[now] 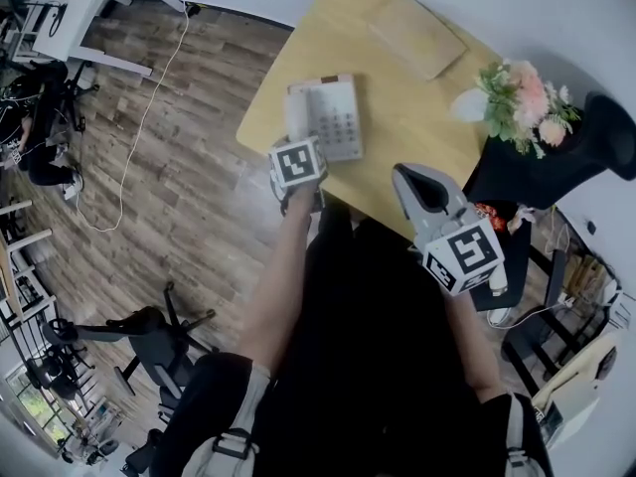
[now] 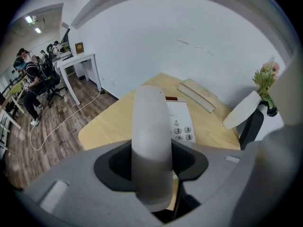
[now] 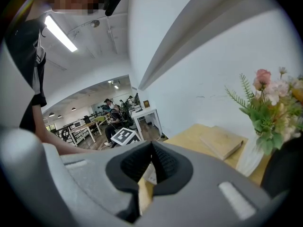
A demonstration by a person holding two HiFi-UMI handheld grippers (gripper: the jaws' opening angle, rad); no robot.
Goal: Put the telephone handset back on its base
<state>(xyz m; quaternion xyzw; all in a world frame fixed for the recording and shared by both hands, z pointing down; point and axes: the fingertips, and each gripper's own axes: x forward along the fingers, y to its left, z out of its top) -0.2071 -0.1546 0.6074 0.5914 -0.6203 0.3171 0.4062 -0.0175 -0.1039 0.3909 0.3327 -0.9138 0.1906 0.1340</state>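
The wooden table [image 1: 417, 107] carries the telephone base [image 1: 340, 119] near its front left edge. The handset [image 2: 150, 141] is clamped lengthwise between the jaws of the left gripper [image 2: 151, 167], over the left side of the base. The right gripper [image 3: 150, 161] is well apart from the base, its jaws closed together and empty.

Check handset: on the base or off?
Cannot tell if seated: the left tool grips the handset over the left side of the base.
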